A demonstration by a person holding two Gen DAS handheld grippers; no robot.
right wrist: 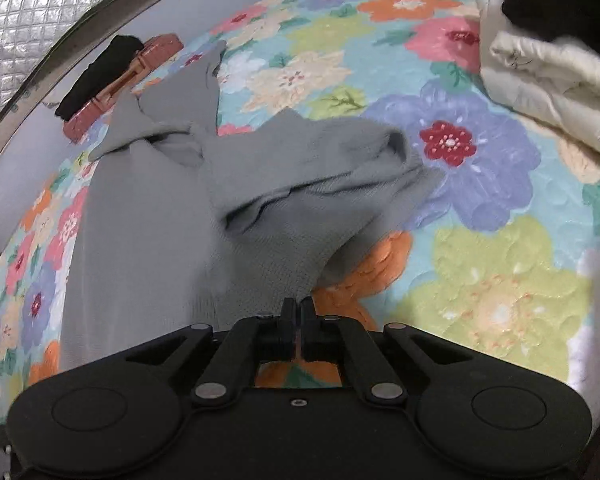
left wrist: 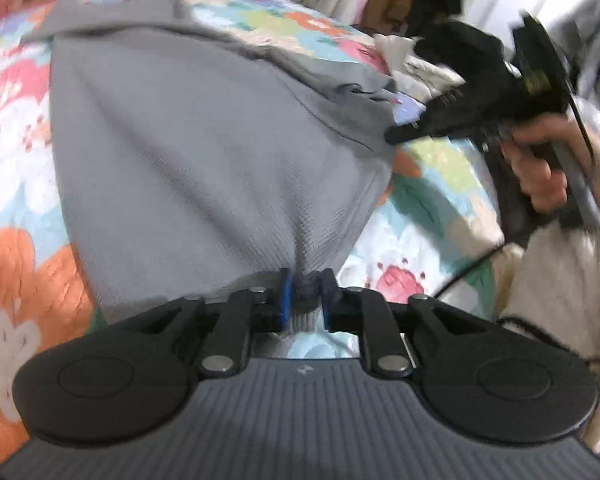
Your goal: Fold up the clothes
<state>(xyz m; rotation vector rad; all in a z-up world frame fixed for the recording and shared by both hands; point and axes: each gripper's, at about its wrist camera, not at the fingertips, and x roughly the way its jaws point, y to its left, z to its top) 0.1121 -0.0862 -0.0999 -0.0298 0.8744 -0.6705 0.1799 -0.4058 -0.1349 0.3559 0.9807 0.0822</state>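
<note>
A grey knit garment (left wrist: 204,152) lies spread on a flowered bedspread (left wrist: 16,272). My left gripper (left wrist: 305,288) is shut on its near edge, with bunched grey cloth between the blue pads. In the same view my right gripper (left wrist: 396,134) is held by a hand at the garment's right corner. In the right wrist view the garment (right wrist: 236,200) is rumpled, with a folded sleeve at the far left. My right gripper (right wrist: 299,312) is shut on the garment's near edge.
The flowered bedspread (right wrist: 492,272) stretches to the right. A pile of cream bedding (right wrist: 552,88) and dark clothes lie at the far right. A black item on a reddish case (right wrist: 112,76) sits at the bed's far left edge by a wall.
</note>
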